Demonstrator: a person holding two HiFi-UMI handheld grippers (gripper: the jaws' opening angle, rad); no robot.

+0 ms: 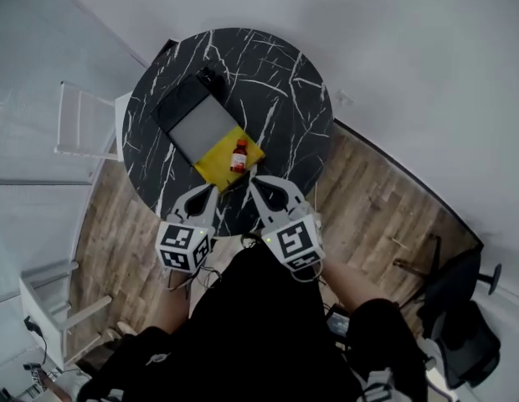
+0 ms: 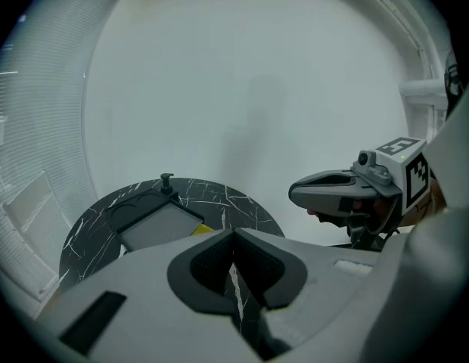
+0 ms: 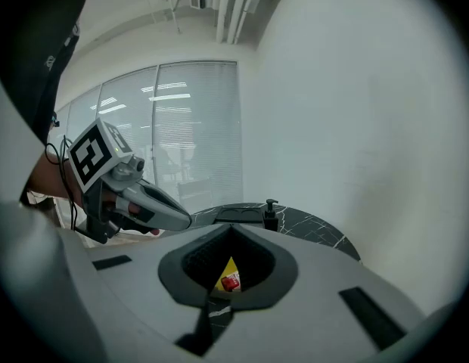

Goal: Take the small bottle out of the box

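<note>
clearance first: left gripper (image 2: 234,231) and right gripper (image 3: 231,228) hover closed short of the small bottle (image 1: 239,155) on the yellow box (image 1: 214,166), so one should open before straddling it.

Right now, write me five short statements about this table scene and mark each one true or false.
1. The small red bottle rests on the yellow object. True.
2. The table is square and white. False: it is round, black with white veins.
3. The left tool holds the bottle. False: its jaws are together on nothing, and it is at the table's near edge, short of the bottle.
4. A dark pump dispenser stands at the far end of the dark tray. True.
5. The right tool is wide open. False: its jaws are together.
</note>
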